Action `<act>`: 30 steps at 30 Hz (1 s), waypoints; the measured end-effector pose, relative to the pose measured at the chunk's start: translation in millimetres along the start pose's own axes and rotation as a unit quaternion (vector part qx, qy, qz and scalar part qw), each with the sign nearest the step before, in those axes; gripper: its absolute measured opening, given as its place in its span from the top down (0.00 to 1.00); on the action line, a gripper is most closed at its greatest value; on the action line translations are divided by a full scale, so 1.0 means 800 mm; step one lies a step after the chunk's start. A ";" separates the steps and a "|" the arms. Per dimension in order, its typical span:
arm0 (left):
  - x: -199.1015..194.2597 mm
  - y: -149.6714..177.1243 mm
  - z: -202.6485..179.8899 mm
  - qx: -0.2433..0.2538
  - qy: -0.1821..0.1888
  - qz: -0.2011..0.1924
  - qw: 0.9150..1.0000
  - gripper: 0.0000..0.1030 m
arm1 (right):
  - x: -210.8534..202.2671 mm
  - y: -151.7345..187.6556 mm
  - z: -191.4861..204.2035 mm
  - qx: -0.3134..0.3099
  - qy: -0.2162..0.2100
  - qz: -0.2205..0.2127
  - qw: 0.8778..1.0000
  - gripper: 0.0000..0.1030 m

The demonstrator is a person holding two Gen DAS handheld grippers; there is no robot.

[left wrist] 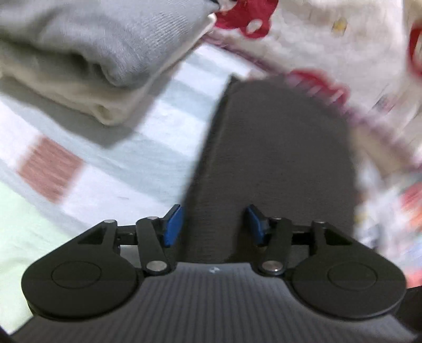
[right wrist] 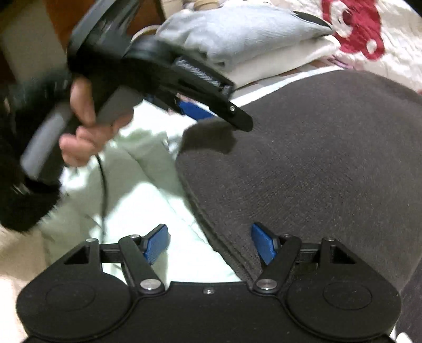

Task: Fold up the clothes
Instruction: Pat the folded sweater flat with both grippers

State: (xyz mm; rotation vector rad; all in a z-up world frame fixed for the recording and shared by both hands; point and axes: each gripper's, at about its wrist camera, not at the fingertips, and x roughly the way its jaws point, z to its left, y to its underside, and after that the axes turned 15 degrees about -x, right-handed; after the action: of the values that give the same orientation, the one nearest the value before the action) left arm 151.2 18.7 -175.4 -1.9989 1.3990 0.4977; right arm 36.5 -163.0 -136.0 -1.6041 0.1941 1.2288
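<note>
Left hand-held gripper (left wrist: 213, 224): pads wide apart, straddling dark grey garment (left wrist: 277, 147), not pinching.
Right hand-held gripper (right wrist: 209, 244): wide, over same garment's folded edge, on bed (right wrist: 147, 200).
Risk, judged: closing either gripper on top layer only lets lower layers slip, fold skews.
Count: two hand-held grippers; one dark garment; two folded pieces stacked, grey (right wrist: 232, 31) over cream (right wrist: 279, 59).

A pale checked bedsheet (left wrist: 147, 147) with grey-green bands and a dusty-red square (left wrist: 48, 170) covers the surface, a white quilt (left wrist: 329, 44) printed with red cartoon shapes (right wrist: 353, 26) lies along its far side, and a brown wooden panel (right wrist: 56, 23) stands behind.
</note>
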 end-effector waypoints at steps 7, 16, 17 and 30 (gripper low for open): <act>-0.013 0.002 -0.022 0.049 -0.024 -0.010 0.998 0.43 | -0.074 0.028 -0.099 0.200 0.034 -0.095 0.975 0.28; -0.006 -0.007 0.010 -0.009 -0.087 -0.003 0.996 0.38 | -0.127 0.094 -0.199 0.332 0.132 -0.118 0.926 0.28; -0.010 -0.006 0.016 -0.022 -0.083 -0.006 0.996 0.37 | -0.127 0.101 -0.204 0.350 0.127 -0.121 0.920 0.28; -0.053 0.037 0.074 -0.154 -0.040 -0.014 0.987 0.33 | -0.091 0.114 -0.235 0.385 0.076 -0.106 0.914 0.28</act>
State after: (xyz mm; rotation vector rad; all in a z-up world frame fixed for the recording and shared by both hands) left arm 111.7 82.0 -199.6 -2.2102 1.3055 0.8147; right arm 57.6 -382.6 -152.9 -0.9865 0.5192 0.7139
